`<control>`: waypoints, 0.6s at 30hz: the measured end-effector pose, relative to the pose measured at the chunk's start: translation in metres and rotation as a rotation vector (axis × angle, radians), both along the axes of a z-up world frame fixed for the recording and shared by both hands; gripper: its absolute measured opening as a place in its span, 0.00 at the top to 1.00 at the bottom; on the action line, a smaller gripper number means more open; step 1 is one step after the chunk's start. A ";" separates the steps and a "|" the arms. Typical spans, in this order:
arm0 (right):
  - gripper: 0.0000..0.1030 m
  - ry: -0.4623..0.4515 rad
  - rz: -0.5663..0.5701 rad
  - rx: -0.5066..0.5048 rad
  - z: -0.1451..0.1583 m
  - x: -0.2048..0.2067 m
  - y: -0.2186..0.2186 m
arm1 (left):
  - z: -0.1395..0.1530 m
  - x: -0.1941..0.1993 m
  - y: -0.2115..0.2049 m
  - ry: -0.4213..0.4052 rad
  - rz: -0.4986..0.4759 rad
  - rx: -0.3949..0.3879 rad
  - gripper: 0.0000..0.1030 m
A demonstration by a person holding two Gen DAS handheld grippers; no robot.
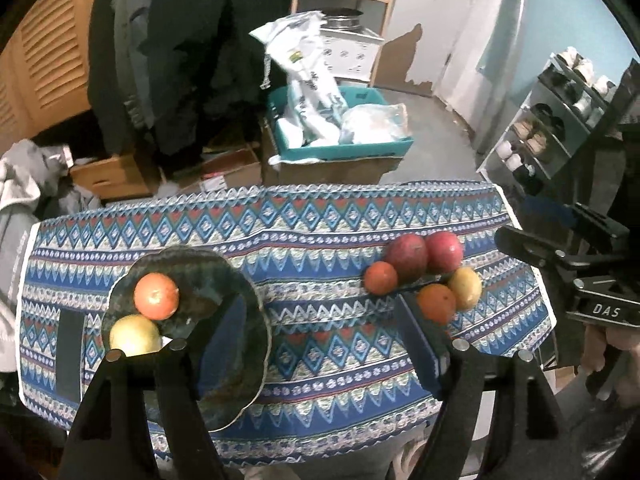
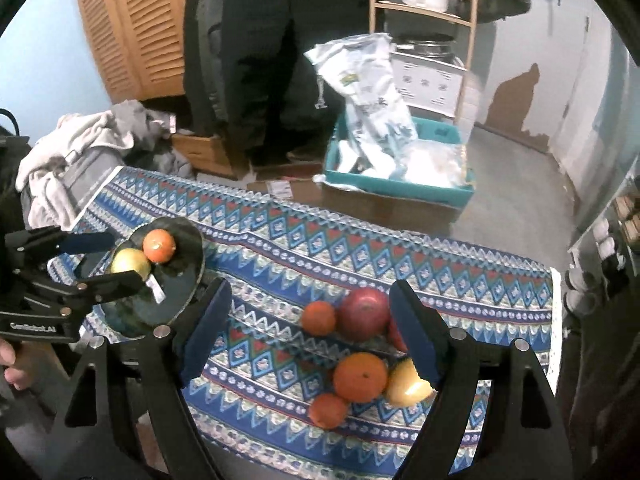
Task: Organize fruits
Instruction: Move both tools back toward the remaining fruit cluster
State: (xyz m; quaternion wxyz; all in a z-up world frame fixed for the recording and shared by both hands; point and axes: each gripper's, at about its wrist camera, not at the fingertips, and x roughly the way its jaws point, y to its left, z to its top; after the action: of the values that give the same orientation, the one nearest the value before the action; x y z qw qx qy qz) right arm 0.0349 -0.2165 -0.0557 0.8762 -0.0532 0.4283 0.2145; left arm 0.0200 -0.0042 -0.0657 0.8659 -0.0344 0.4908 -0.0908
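On the patterned cloth of the table [image 1: 320, 240] stands a dark green plate [image 1: 224, 280] with an orange [image 1: 156, 296] and a yellow fruit [image 1: 134, 336] on it. My left gripper [image 1: 322, 300] hangs open over the cloth between the plate and the loose fruit, nothing between its fingers. The loose pile holds two red apples [image 1: 406, 258], oranges [image 1: 436, 304] and a yellow fruit [image 1: 466, 288]. My right gripper [image 2: 310, 286] is open above that pile, over a red apple [image 2: 364, 314], an orange [image 2: 360, 376] and a yellow fruit [image 2: 404, 388], touching none.
Past the table's far edge a teal box [image 1: 340, 152] of plastic bags sits on a carton. A person in dark clothes [image 2: 260, 60] stands behind the table. A heap of clothes [image 2: 80, 148] lies at the left, and a shoe rack [image 1: 552, 120] stands at the right.
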 end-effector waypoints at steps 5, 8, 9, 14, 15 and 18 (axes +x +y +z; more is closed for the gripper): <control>0.21 0.007 -0.037 0.004 -0.003 0.000 -0.021 | 0.002 0.004 -0.017 0.001 -0.024 -0.002 0.24; 0.21 0.017 -0.066 0.006 -0.008 0.001 -0.035 | 0.001 0.006 -0.029 0.002 -0.046 0.001 0.24; 0.21 0.019 -0.073 0.008 -0.009 0.001 -0.039 | 0.001 0.007 -0.033 0.002 -0.052 0.002 0.24; 0.21 0.029 -0.112 0.014 -0.012 0.002 -0.061 | -0.002 0.013 -0.049 -0.001 -0.084 0.007 0.24; 0.21 0.029 -0.119 0.016 -0.013 0.001 -0.065 | -0.003 0.014 -0.052 -0.002 -0.090 0.011 0.24; 0.21 0.035 -0.141 0.021 -0.015 0.002 -0.076 | -0.007 0.019 -0.060 0.006 -0.104 0.020 0.24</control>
State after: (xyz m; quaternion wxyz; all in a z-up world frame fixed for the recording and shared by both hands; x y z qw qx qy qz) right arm 0.0364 -0.2921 -0.0703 0.8819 -0.0101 0.4442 0.1577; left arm 0.0390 -0.0646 -0.0728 0.8589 -0.0003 0.4952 -0.1306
